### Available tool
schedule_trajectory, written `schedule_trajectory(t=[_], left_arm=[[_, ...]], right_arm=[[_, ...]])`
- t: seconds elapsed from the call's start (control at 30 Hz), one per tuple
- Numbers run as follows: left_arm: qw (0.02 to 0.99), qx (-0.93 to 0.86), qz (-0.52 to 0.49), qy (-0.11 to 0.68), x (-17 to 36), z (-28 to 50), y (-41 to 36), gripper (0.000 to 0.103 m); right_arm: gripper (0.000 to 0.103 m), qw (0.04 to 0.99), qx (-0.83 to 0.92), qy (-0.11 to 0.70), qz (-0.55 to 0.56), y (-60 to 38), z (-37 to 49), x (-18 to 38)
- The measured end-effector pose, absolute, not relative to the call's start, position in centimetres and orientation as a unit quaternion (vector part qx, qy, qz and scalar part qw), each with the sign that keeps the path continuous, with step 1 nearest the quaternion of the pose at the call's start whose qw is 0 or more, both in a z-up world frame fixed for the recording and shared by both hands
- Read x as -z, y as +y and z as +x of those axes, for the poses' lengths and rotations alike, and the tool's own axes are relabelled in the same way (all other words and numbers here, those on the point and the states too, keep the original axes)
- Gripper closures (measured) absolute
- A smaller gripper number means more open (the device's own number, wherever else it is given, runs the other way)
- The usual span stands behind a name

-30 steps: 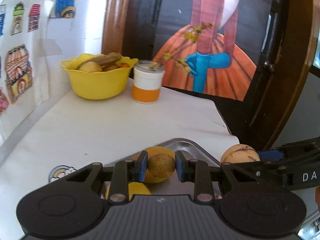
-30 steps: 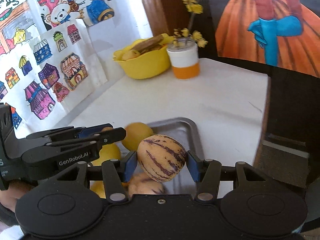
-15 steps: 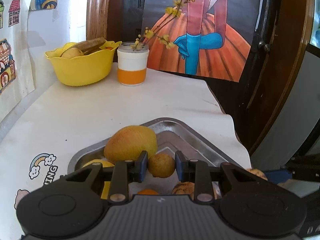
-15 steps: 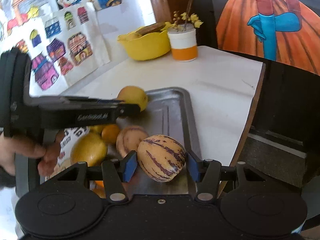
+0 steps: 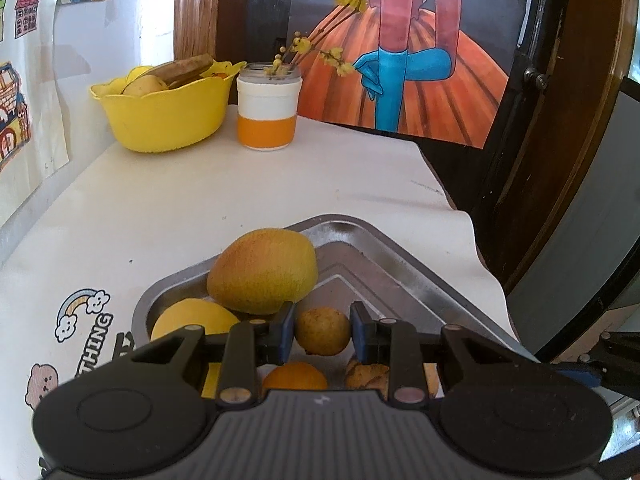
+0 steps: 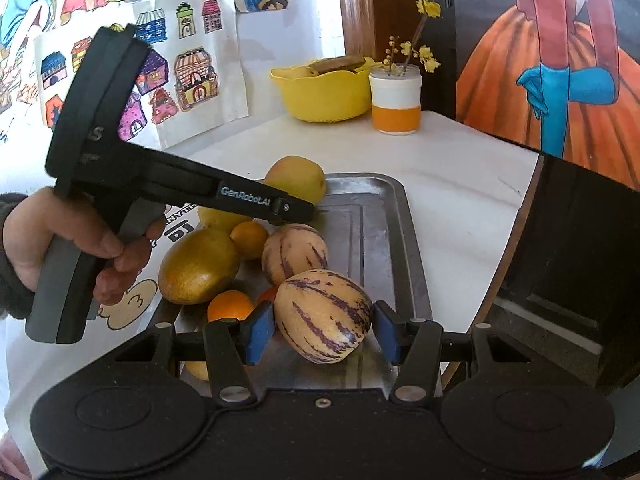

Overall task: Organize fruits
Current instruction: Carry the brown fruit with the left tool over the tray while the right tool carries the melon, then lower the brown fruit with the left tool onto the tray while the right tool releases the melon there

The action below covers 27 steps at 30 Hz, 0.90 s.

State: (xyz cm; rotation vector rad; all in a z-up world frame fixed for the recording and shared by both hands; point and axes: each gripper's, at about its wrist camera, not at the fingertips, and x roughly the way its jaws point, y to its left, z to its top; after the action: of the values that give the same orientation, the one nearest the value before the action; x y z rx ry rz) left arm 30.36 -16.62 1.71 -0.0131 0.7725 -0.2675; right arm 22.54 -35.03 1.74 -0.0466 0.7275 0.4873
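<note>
Holding Fruit Over the Metal Tray

Gripping a small brown round fruit (image 5: 322,331) between its blue pads, the left gripper (image 5: 322,334) hangs above the metal tray (image 6: 404,224), its jaws drawn narrow around that fruit. The right gripper (image 6: 323,330) clamps a striped pepino melon (image 6: 323,316), cream with purple streaks, low over the near end of the tray; its jaws stand wider, set to the melon's girth.

Counted from the right wrist view, the tray carries one more striped melon (image 6: 295,253), two mangoes (image 6: 199,266) (the second (image 6: 297,178) at the far corner), one lemon-yellow fruit (image 6: 218,218) and two clearly seen oranges (image 6: 249,239); a third orange shape is mostly hidden behind the held melon. The left wrist view adds one wrinkled walnut-like piece (image 5: 367,375) on the tray floor.

One yellow bowl (image 5: 166,114) with food and one white-and-orange jar (image 5: 267,114) holding yellow-flowered twigs stand at the far end of the white table (image 5: 240,196), just beside each other.

A bare left hand (image 6: 80,248) wraps the left gripper's grey handle, the tool pointing right across the tray, level with the table.
</note>
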Motion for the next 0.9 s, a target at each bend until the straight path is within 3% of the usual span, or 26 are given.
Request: schedule_trajectory(t=[0.73,0.9], left_arm=[[0.918,0.121,-0.015,0.378,-1.5,29.5,-16.1,0.068],[0.925,0.123,-0.012,0.360,-1.9,28.5,-15.7,0.058]], right_arm=[[0.046,0.920,-0.212,0.330,0.006,-34.9,21.6,-1.3],[0.036,0.929,-0.198,0.313,0.014,-34.8,21.2,-1.7]])
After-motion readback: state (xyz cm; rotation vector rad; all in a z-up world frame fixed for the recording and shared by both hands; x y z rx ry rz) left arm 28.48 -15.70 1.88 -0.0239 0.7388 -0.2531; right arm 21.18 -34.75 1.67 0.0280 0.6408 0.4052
